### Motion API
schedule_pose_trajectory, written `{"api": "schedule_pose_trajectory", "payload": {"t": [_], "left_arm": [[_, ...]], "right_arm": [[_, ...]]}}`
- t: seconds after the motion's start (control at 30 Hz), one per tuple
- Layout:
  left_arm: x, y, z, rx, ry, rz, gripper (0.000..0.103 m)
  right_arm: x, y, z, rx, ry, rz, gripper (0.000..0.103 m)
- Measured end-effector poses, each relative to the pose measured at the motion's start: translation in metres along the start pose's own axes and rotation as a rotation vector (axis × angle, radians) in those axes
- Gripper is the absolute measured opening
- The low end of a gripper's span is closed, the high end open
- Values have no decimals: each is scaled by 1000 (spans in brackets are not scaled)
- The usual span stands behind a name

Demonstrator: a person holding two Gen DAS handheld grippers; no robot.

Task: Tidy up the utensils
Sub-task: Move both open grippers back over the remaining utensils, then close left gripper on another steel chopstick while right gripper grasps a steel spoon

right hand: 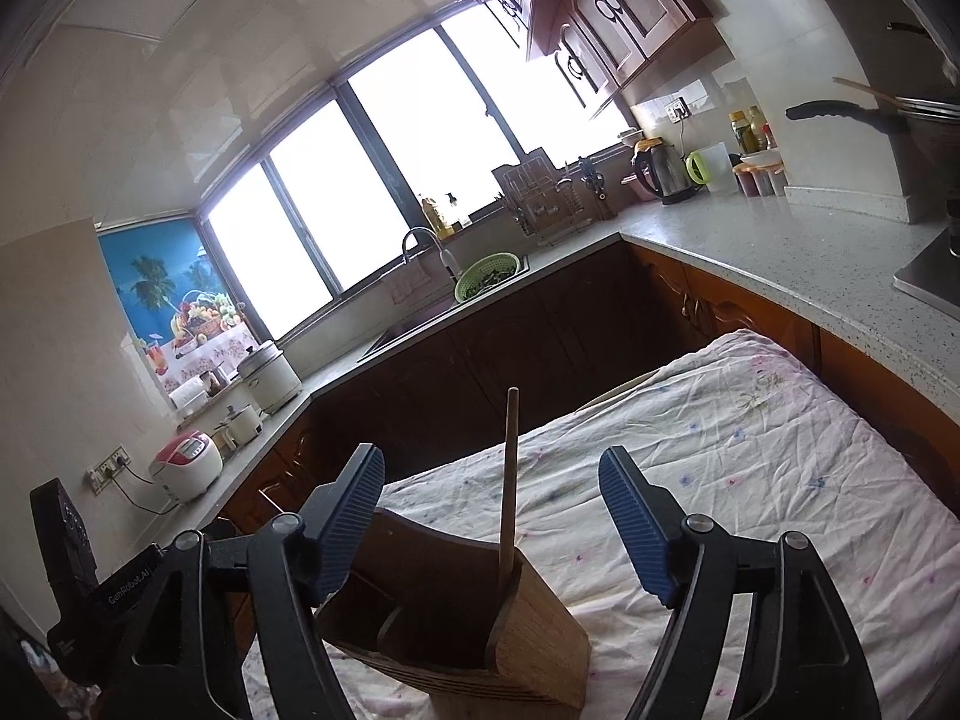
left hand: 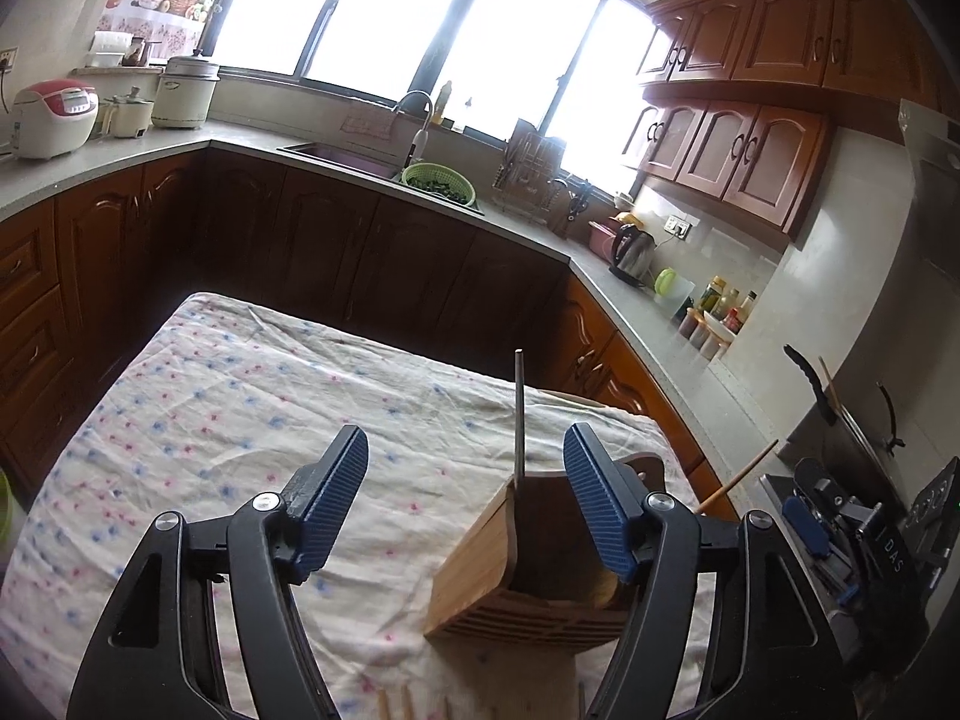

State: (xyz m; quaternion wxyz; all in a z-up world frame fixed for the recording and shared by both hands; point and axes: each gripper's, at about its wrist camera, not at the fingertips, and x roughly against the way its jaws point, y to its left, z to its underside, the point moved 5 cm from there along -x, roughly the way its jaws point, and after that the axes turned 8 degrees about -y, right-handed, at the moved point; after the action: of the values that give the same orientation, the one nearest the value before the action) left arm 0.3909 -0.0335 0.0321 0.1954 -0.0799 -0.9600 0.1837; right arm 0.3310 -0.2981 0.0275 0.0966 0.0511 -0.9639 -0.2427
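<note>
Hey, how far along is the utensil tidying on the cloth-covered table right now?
Done: a thin metal stick and a wooden stick already stand upright in the slatted wooden holder. In hand: nothing; the left gripper and right gripper are both open, with nothing gripped. Left: a few wooden stick tips on the floral cloth at the near edge, still to load.

Rice cooker, green colander, kettle

The right claw gapes over a wooden holder with one upright chopstick.
</note>
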Motion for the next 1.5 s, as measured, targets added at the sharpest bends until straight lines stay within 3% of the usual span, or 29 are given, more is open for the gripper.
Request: {"api": "schedule_pose_trajectory", "payload": {"t": [0.1, 0.77, 1.07, 1.5], "left_arm": [[13, 11, 8, 0, 17, -22, 77], [104, 65, 85, -25, 143, -109, 79], [126, 84, 120, -12, 205, -140, 79], [143, 81, 157, -72, 266, -137, 79]], "right_arm": [[11, 3, 6, 8, 22, -12, 80], [96, 8, 76, 94, 181, -5, 81], [121, 6, 111, 127, 244, 21, 81], [142, -12, 139, 157, 282, 77, 81]]}}
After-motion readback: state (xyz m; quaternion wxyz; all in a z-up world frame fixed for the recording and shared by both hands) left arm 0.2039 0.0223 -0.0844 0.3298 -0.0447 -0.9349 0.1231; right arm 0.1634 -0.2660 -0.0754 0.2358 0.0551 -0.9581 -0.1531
